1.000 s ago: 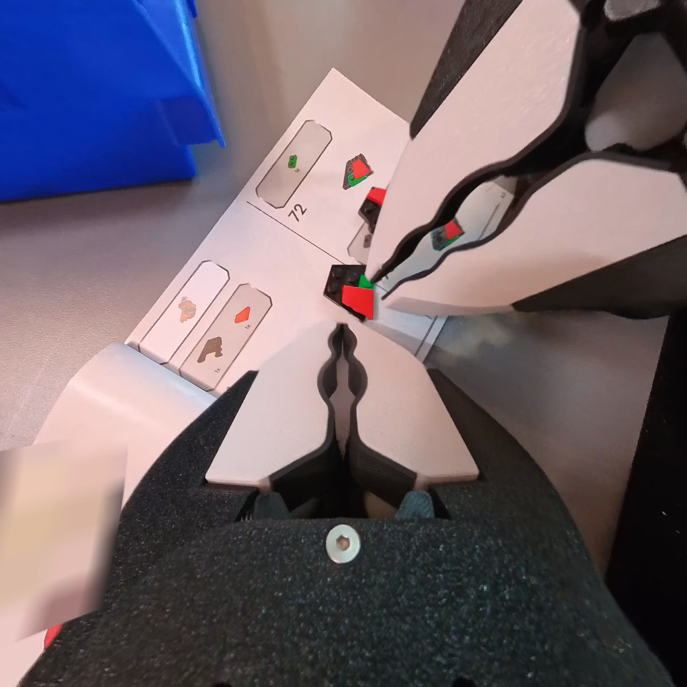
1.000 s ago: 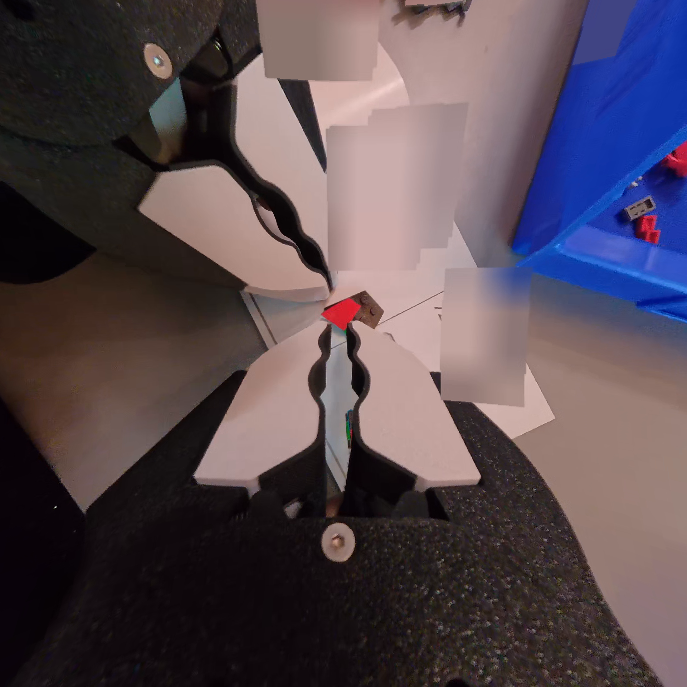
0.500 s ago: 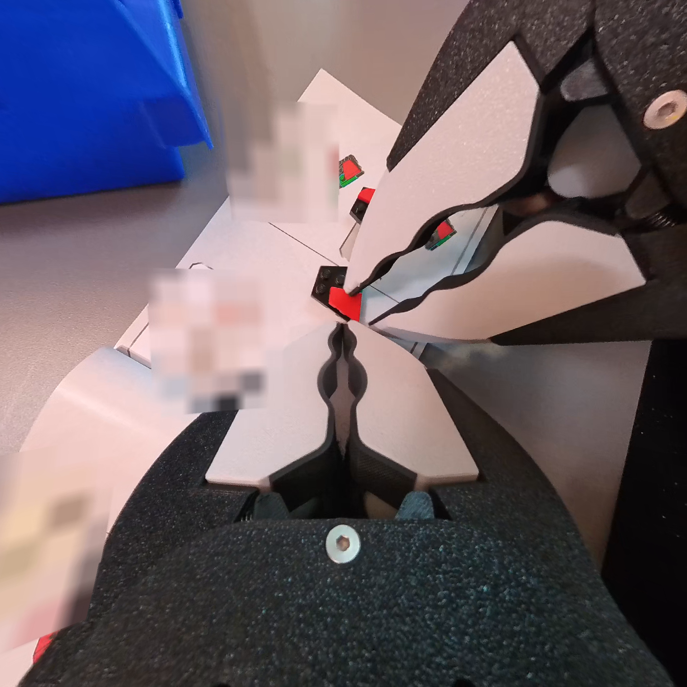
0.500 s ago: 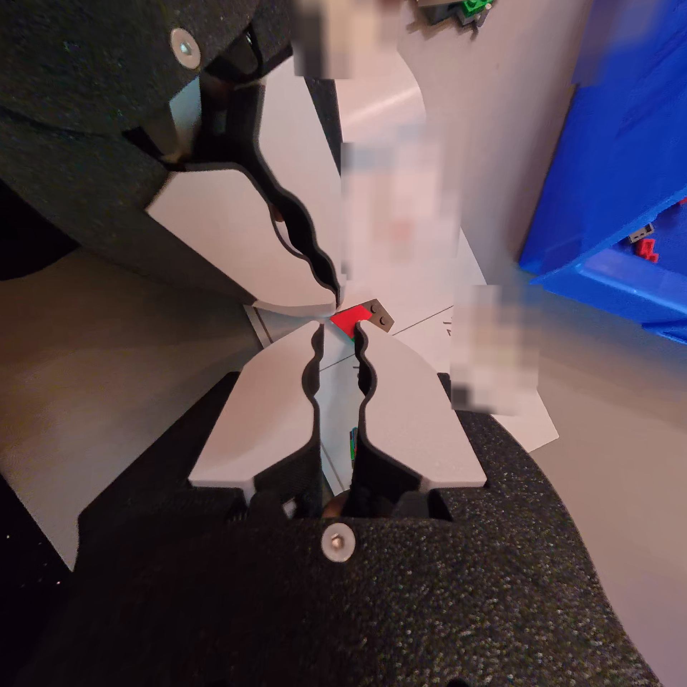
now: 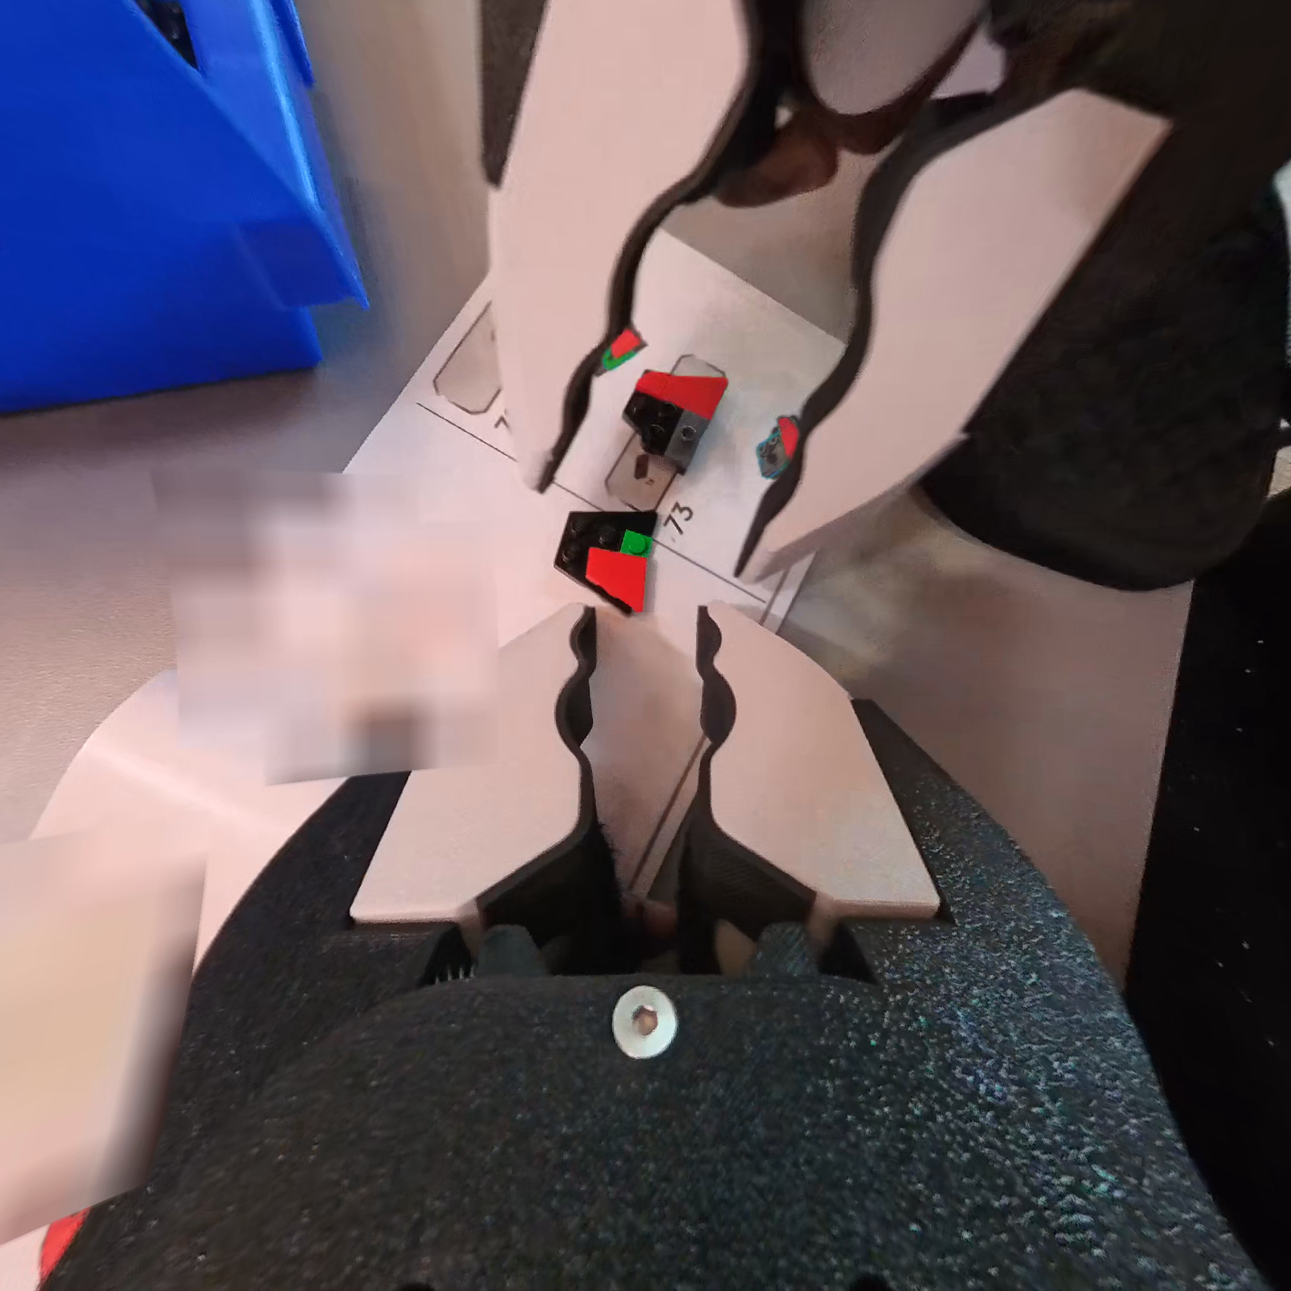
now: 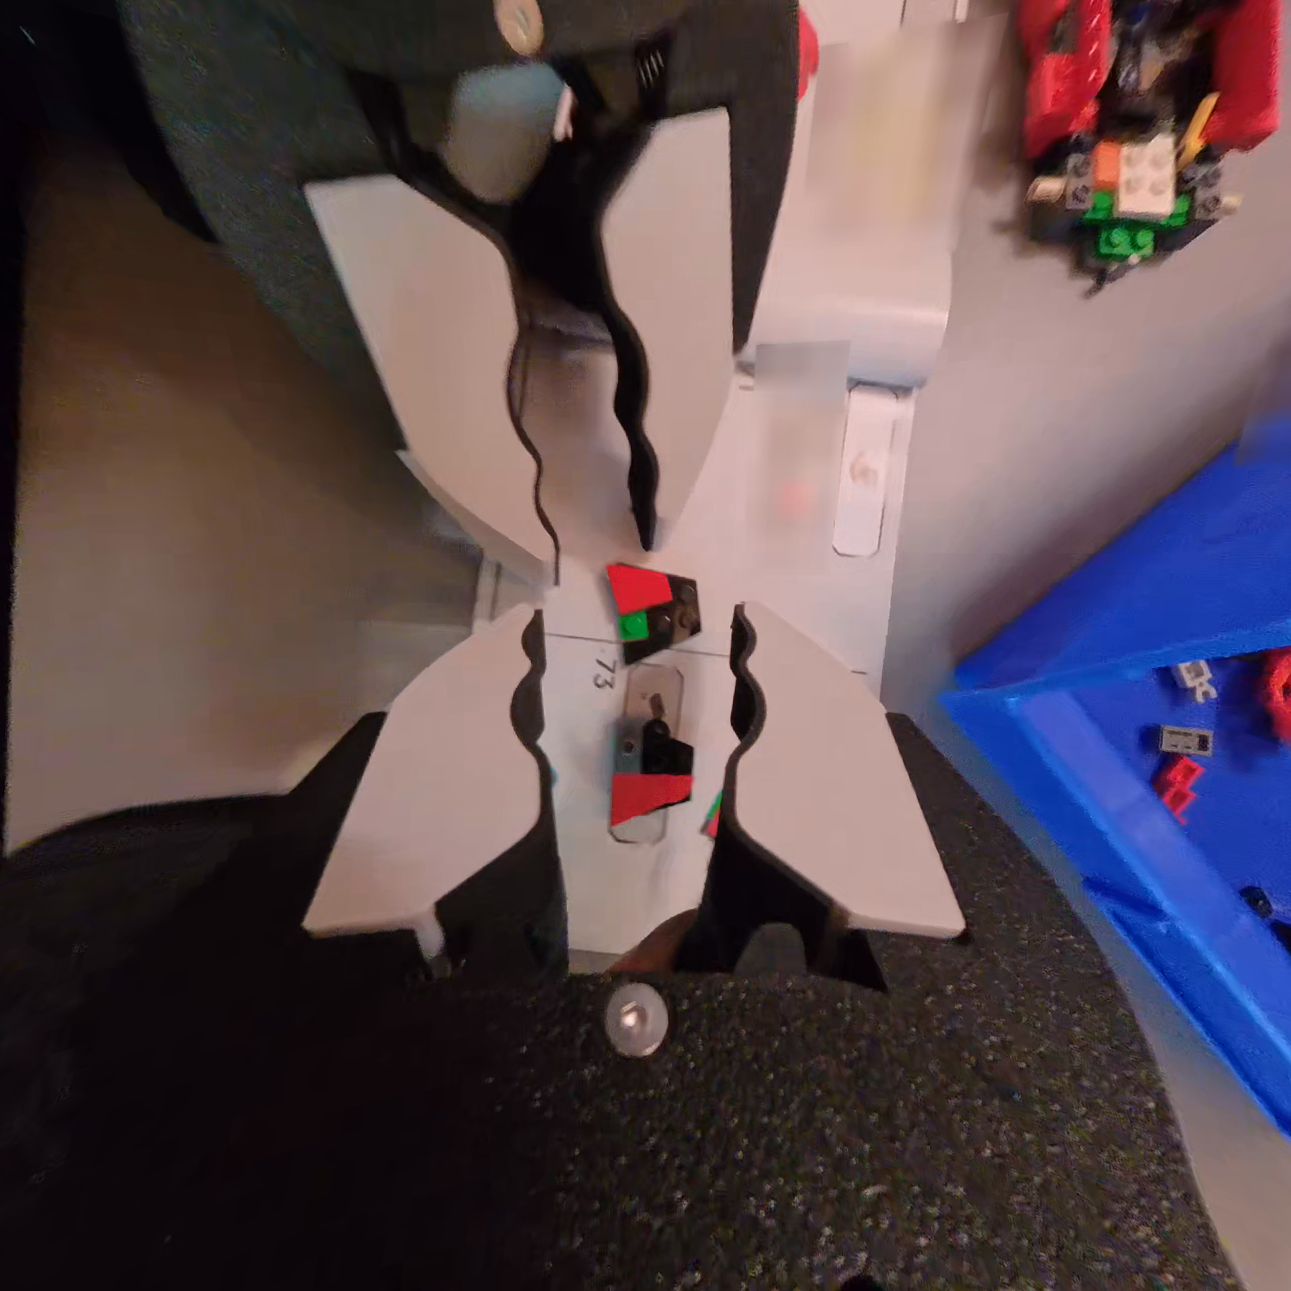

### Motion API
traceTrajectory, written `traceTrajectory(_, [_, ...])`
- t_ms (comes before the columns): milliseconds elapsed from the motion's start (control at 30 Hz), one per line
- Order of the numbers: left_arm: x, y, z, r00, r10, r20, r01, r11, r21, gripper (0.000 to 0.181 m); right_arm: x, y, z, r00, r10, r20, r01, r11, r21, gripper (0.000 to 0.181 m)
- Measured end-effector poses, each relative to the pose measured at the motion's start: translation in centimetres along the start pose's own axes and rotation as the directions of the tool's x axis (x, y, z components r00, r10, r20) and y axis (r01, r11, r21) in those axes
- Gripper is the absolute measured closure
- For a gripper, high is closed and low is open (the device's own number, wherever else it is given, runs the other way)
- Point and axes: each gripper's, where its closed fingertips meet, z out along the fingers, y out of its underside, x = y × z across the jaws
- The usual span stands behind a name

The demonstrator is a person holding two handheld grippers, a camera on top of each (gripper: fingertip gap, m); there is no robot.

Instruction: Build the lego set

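A small black, red and green lego assembly lies loose on the white instruction sheet, just beyond my left gripper, which is open and empty. My right gripper comes in from above in that view, open and empty, with its tips on either side of the assembly. A second black, red and grey assembly lies on the sheet behind it. In the right wrist view the first assembly sits between my right gripper and my left gripper. The second assembly lies between the right fingers.
A blue bin stands at the left; in the right wrist view the bin holds several small red and grey pieces. A larger, partly built red and black lego model sits at the top right. The instruction sheet lies on a grey table. The tips of both grippers are at nearly the same place.
Both grippers were shut at the small assembly. Both have opened and drawn back, and the assembly now lies free on the sheet.
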Motion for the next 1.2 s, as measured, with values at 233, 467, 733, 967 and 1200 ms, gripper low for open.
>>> traceTrajectory(233, [-0.3,-0.1,0.2,1.0,0.015,0.027,-0.015,1.0,-0.004,0.161,0.4,0.9,1.5,0.998,-0.016,0.068,0.016,1.0,-0.004,0.136])
traceTrajectory(467, [-0.8,-0.2,0.2,0.999,0.012,0.047,-0.012,1.0,0.001,0.169,0.3,0.7,1.6,0.996,-0.017,0.083,0.016,1.0,0.013,0.144])
traceTrajectory(733, [-0.7,-0.1,0.3,0.998,0.032,0.052,-0.031,0.999,-0.017,0.166,0.4,0.7,1.6,0.996,-0.006,0.086,0.005,1.0,0.009,0.147])
traceTrajectory(967, [-1.0,-0.1,0.0,0.998,0.007,0.057,-0.007,1.0,-0.003,0.17,0.4,0.6,1.6,0.996,-0.013,0.091,0.012,1.0,0.011,0.149])
traceTrajectory(1200, [-0.9,0.3,0.0,1.0,0.0,0.021,0.001,1.0,-0.027,0.164,0.6,0.8,1.6,0.996,-0.027,0.088,0.027,1.0,0.004,0.152])
